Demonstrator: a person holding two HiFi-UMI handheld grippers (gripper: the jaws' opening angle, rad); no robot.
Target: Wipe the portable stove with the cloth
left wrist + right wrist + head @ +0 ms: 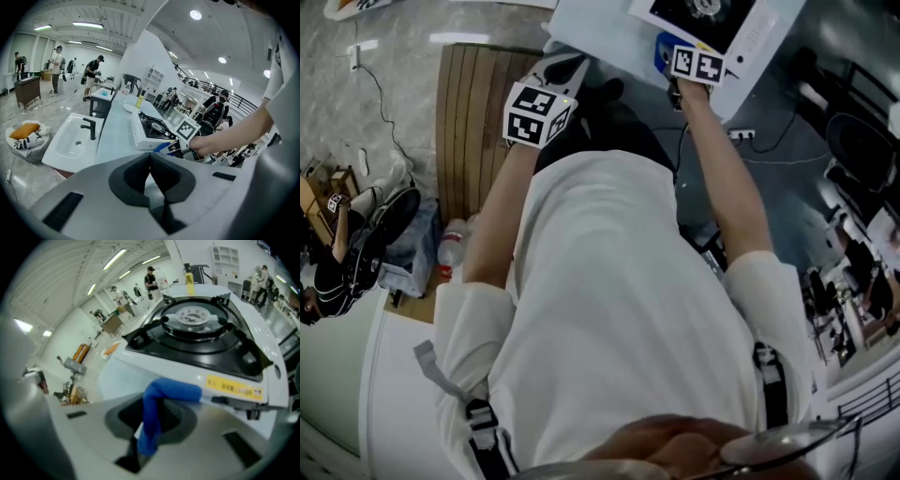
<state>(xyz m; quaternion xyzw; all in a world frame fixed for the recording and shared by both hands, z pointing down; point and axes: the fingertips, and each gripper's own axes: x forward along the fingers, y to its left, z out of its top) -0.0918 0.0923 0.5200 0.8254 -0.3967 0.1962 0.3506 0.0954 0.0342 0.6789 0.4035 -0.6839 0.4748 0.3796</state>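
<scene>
Portable stove [712,19]: white body, black top plate, round burner [194,316] in the middle. It sits on a pale bench [117,136], with a yellow label [234,386] on its front face.

Cloth [161,401]: blue, rolled and folded over. It is at the stove's front face, just beside the yellow label. Whether it presses on the panel cannot be told.

Right gripper [680,61]: at the stove's front edge, its jaws clamped on the cloth. One end of the cloth hangs down between the jaws and the other end bends toward the stove. Its marker cube faces up, and a bare forearm reaches in behind it.

Left gripper [151,161]: well back from the stove, off to the side of the right gripper. The jaws are closed together with nothing between them, and they point along the bench toward the stove.

Sink [75,140]: white basin with a black tap, beside the bench. It is well apart from the stove, on the side away from the right gripper.

Yellow bottle [139,100]: upright on the bench, beyond the stove's far end.

Person: white shirt, both arms stretched toward the stove.

Other people: several stand at tables far beyond the stove, too small to tell more.
</scene>
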